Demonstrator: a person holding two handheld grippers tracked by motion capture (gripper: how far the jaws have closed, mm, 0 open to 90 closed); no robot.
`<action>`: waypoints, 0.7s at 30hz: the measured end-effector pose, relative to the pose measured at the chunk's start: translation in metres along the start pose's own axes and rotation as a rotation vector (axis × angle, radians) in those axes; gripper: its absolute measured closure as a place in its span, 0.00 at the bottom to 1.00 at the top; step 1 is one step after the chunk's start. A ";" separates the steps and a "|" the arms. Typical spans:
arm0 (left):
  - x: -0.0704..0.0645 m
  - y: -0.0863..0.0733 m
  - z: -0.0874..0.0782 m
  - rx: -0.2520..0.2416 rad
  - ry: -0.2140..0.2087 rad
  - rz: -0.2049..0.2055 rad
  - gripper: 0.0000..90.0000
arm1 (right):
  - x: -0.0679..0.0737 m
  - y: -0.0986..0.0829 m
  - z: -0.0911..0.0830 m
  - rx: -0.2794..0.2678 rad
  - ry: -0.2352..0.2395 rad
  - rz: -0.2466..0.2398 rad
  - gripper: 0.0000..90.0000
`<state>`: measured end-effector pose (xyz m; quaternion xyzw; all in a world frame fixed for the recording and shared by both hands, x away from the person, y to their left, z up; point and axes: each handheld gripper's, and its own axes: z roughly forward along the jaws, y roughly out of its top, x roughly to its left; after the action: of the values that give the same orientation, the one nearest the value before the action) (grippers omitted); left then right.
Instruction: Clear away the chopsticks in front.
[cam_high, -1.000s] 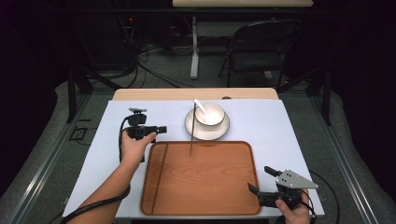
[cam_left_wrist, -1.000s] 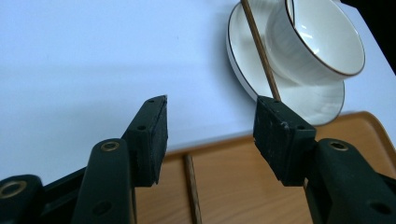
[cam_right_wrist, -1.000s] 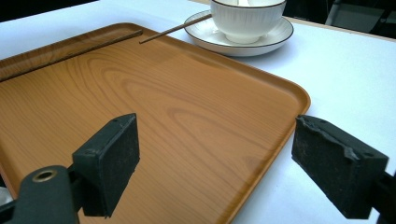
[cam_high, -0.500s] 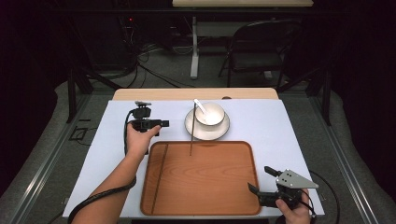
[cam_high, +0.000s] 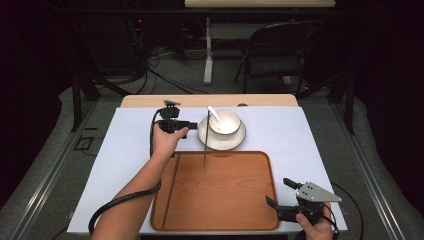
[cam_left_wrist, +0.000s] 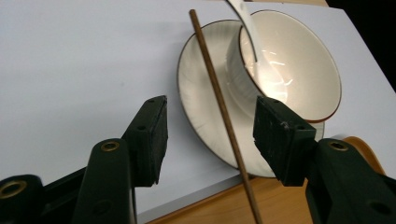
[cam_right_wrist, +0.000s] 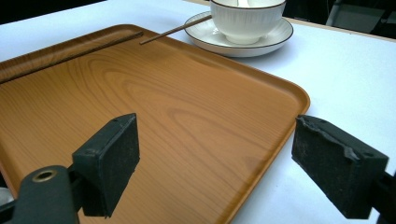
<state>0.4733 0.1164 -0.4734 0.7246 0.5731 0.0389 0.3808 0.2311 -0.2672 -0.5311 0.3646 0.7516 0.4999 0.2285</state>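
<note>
A white bowl (cam_high: 224, 122) (cam_left_wrist: 299, 70) (cam_right_wrist: 247, 18) with a white spoon (cam_high: 214, 113) (cam_left_wrist: 245, 23) in it stands on a saucer (cam_high: 235, 142) (cam_left_wrist: 201, 84) (cam_right_wrist: 275, 35). One brown chopstick (cam_high: 204, 150) (cam_left_wrist: 224, 112) (cam_right_wrist: 175, 30) leans on the saucer's rim and reaches over the wooden tray (cam_high: 225, 200) (cam_right_wrist: 187, 116). A second chopstick (cam_high: 170, 192) (cam_right_wrist: 70, 57) lies along the tray's left side. My left gripper (cam_high: 192, 125) (cam_left_wrist: 212, 109) is open just left of the saucer, its jaws either side of the leaning chopstick without touching it. My right gripper (cam_high: 278, 191) (cam_right_wrist: 215, 140) is open at the tray's near right corner, holding nothing.
The white table top (cam_high: 300, 135) runs wide on both sides of the tray. A strip of wood (cam_high: 210, 101) edges its far side. Beyond it stand a dark chair (cam_high: 272, 55) and a table leg (cam_high: 207, 55), with cables on the floor.
My left gripper has moved forward and right, closer to the saucer and the leaning chopstick. The right gripper has stayed in place.
</note>
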 end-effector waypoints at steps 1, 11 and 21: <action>-0.002 0.001 0.003 -0.002 -0.003 0.000 0.50 | 0.000 0.000 0.000 0.000 0.001 -0.002 0.16; -0.011 0.004 0.024 0.031 -0.020 -0.016 0.54 | 0.000 0.000 0.000 -0.001 0.003 -0.003 0.16; -0.008 0.008 0.042 0.117 -0.031 -0.105 0.66 | 0.000 0.000 0.000 -0.004 0.004 -0.003 0.16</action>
<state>0.4979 0.0875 -0.4953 0.7149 0.6058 -0.0259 0.3483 0.2308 -0.2675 -0.5311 0.3621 0.7517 0.5017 0.2282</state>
